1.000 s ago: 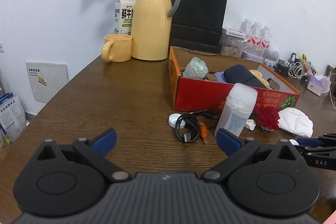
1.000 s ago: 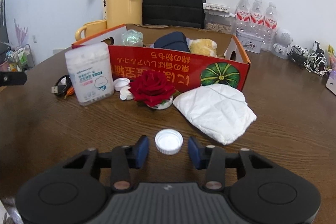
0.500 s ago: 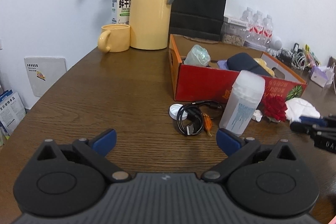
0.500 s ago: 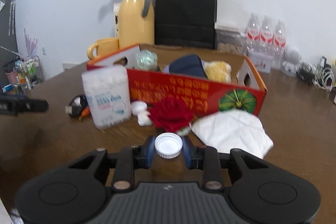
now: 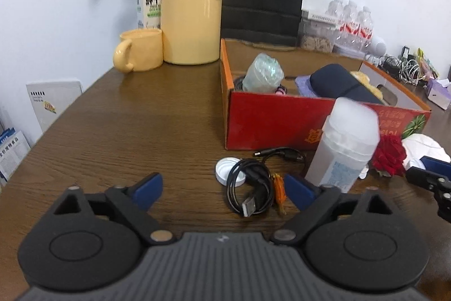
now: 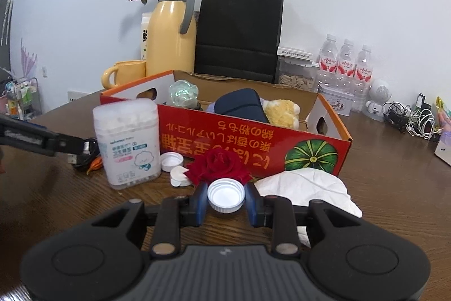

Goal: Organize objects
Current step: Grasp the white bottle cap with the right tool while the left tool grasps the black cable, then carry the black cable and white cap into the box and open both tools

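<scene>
A brown wooden tabletop [image 5: 118, 131] holds a red cardboard box [image 6: 253, 143] with several loose things lying in front of it. The right tool [image 6: 225, 200] is clamped on a white bottle cap [image 6: 225, 195], open side up, with a blue pad pressing on each side of it; the cap sits just in front of a red rose [image 6: 218, 165]. To the right of the rose lies a crumpled white cloth [image 6: 307, 188]. To the left stands a clear tub of cotton swabs [image 6: 126, 143], upright, with a second white cap [image 6: 172, 161] and some white pads beside it. The left tool [image 5: 222, 191] hangs over the near tabletop, its jaws wide but closing, with nothing pressed between them; a coiled black cable [image 5: 251, 188] lies on the wood between the tips, toward the right one, partly over another white cap [image 5: 227, 169]. Inside the box are a dark blue case [image 6: 242, 105], a yellow fluffy thing [image 6: 282, 112] and an iridescent green ornament [image 6: 183, 92]. Behind the box, against the white wall, stand a yellow thermos jug [image 5: 191, 10], a yellow mug [image 5: 141, 50], a black paper bag [image 6: 239, 30] and three water bottles [image 6: 346, 61].
</scene>
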Action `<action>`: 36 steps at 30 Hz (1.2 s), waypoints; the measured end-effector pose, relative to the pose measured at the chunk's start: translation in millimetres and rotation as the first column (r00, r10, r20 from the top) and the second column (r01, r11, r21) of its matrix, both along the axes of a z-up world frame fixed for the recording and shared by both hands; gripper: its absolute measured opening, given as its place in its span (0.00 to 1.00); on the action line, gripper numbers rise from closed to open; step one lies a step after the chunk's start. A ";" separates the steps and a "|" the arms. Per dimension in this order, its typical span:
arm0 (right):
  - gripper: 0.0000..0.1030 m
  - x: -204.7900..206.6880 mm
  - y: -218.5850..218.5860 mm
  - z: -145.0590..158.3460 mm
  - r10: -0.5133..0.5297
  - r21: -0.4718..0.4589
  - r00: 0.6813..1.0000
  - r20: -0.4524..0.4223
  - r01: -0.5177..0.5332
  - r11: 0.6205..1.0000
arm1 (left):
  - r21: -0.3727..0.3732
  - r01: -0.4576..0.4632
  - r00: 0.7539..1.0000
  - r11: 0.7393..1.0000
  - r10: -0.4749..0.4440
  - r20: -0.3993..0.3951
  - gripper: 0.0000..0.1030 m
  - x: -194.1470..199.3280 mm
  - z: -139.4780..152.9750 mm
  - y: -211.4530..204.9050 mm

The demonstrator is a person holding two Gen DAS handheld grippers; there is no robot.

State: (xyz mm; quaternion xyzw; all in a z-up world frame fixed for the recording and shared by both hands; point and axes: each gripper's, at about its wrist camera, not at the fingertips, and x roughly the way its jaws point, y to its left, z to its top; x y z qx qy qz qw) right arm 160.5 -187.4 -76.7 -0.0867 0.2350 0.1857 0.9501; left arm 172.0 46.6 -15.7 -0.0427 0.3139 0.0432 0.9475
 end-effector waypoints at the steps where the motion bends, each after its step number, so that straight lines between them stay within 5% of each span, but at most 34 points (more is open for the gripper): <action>1: 0.26 0.4 -0.2 -0.1 -0.001 0.001 1.000 -0.001 0.001 1.000 | -0.009 0.004 1.000 1.000 -0.004 -0.005 0.80 1.9 -1.9 -0.1; 5: 0.26 0.7 -0.5 -0.5 0.001 0.004 1.000 -0.006 -0.001 1.000 | -0.044 0.015 1.000 0.999 -0.016 -0.013 0.67 6.0 -6.8 1.7; 12: 0.26 1.3 0.3 -1.0 0.008 -0.001 1.000 -0.014 -0.008 1.000 | -0.078 0.028 1.000 0.997 -0.029 -0.006 0.63 7.1 -10.7 3.6; 17: 0.26 1.5 1.1 -1.3 0.009 -0.002 1.000 -0.015 -0.009 1.000 | -0.113 0.059 0.998 0.992 -0.058 0.007 0.39 5.2 -11.1 3.4; 36: 0.26 -4.7 0.6 -0.3 0.006 -0.006 1.000 0.011 -0.006 1.000 | -0.111 0.066 0.993 0.992 -0.054 0.109 0.37 -23.9 8.2 -1.4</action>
